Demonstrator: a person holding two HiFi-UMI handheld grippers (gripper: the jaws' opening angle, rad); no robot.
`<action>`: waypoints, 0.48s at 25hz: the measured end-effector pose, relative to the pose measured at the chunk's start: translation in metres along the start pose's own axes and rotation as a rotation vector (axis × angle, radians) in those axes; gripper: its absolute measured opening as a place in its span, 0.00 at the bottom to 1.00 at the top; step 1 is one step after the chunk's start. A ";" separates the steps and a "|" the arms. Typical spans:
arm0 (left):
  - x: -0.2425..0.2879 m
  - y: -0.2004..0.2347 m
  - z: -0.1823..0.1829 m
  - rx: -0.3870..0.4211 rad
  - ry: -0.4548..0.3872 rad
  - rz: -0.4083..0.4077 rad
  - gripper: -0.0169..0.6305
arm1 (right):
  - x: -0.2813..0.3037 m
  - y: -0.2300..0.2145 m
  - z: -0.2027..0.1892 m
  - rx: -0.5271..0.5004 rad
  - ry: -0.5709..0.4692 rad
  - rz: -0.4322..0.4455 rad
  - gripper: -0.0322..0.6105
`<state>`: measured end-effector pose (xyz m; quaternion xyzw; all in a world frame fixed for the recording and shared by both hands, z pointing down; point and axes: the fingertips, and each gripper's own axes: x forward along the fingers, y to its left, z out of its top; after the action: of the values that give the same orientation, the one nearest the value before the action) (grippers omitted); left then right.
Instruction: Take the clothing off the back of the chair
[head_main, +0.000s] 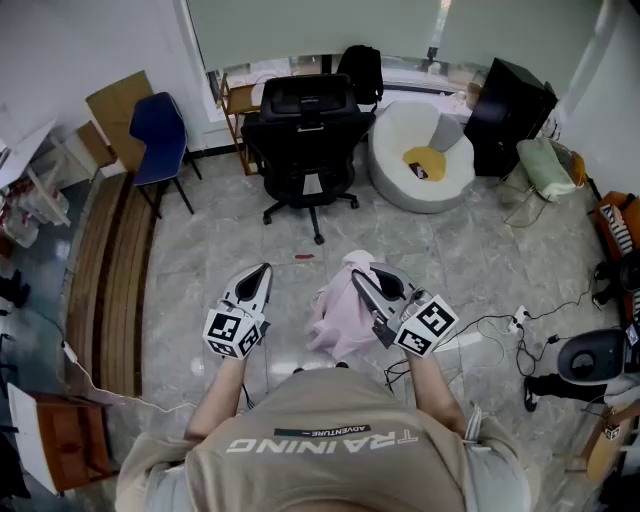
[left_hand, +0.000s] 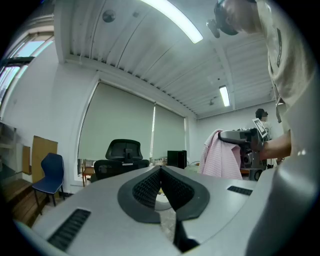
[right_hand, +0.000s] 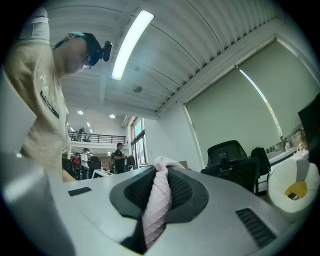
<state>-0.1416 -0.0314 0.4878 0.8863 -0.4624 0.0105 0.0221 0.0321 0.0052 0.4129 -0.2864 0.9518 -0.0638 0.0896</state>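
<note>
A pale pink garment (head_main: 340, 315) hangs from my right gripper (head_main: 362, 277), which is shut on a fold of it; the cloth (right_hand: 159, 200) fills the gap between the jaws in the right gripper view. The black office chair (head_main: 305, 135) stands farther off by the window, its back bare. My left gripper (head_main: 258, 272) is shut with nothing in it, held level to the left of the garment. From the left gripper view the pink garment (left_hand: 220, 155) droops from the right gripper, and the chair (left_hand: 122, 157) stands ahead.
A white round seat (head_main: 420, 155) with a yellow cushion sits right of the chair, beside a black cabinet (head_main: 510, 115). A blue chair (head_main: 158, 135) and a wooden bench (head_main: 115, 270) stand at the left. Cables (head_main: 520, 330) lie on the floor at the right.
</note>
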 end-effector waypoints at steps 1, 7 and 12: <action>0.000 0.001 0.001 0.002 0.001 0.004 0.05 | 0.001 -0.001 0.001 -0.003 0.002 0.001 0.15; 0.002 0.006 0.005 0.004 -0.008 0.014 0.05 | 0.006 -0.008 0.006 -0.006 -0.002 0.002 0.15; 0.006 0.004 0.013 0.005 -0.024 0.012 0.05 | 0.012 -0.012 0.011 -0.023 0.003 0.000 0.15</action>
<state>-0.1415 -0.0393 0.4749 0.8837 -0.4678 0.0011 0.0142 0.0309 -0.0126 0.4026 -0.2873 0.9526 -0.0534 0.0847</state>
